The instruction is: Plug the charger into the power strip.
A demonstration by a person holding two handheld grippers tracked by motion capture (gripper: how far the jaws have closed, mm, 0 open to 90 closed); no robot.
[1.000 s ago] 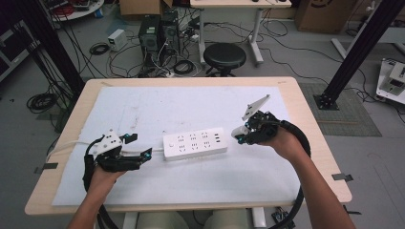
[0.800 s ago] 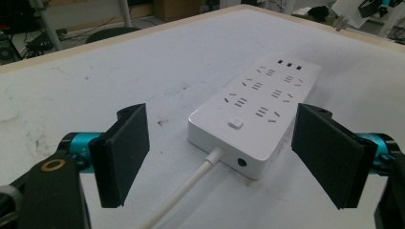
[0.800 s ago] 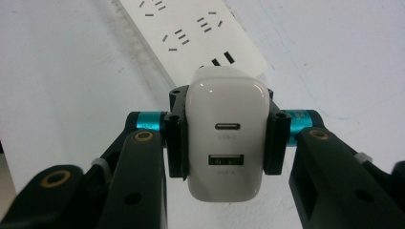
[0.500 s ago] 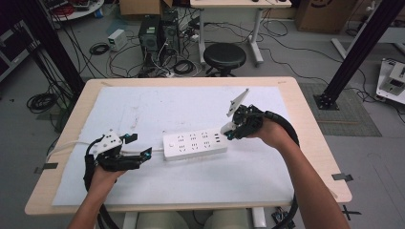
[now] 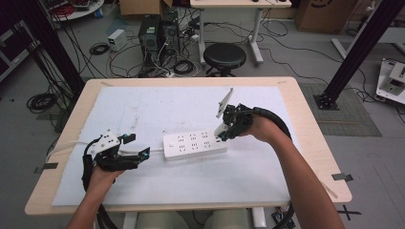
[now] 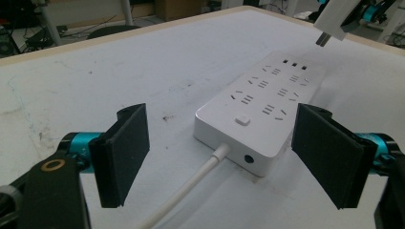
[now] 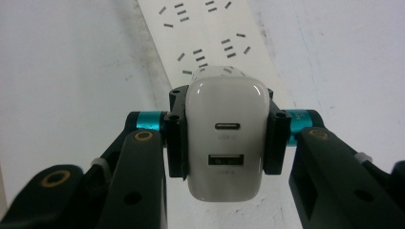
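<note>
A white power strip (image 5: 193,145) lies flat mid-table on a white sheet, its cable (image 6: 191,186) running toward my left gripper. My left gripper (image 5: 136,146) rests just left of the strip's cable end. Its jaws are open and the pads (image 6: 124,152) stand apart on either side of that end (image 6: 260,107) without touching it. My right gripper (image 5: 224,131) is shut on a white USB charger (image 7: 225,143), held by its two sides. The charger (image 6: 334,19) hangs just above the strip's far end (image 7: 210,33), prongs toward the sockets.
The white sheet (image 5: 157,107) covers most of the wooden table (image 5: 310,124). Beyond the far edge stand a black stool (image 5: 224,57), computer towers (image 5: 157,31) and loose floor cables. A black frame post (image 5: 363,47) rises at the right.
My right gripper has carried the charger left and slightly down, from beside the strip's right end to over it. The left gripper and the strip have not moved.
</note>
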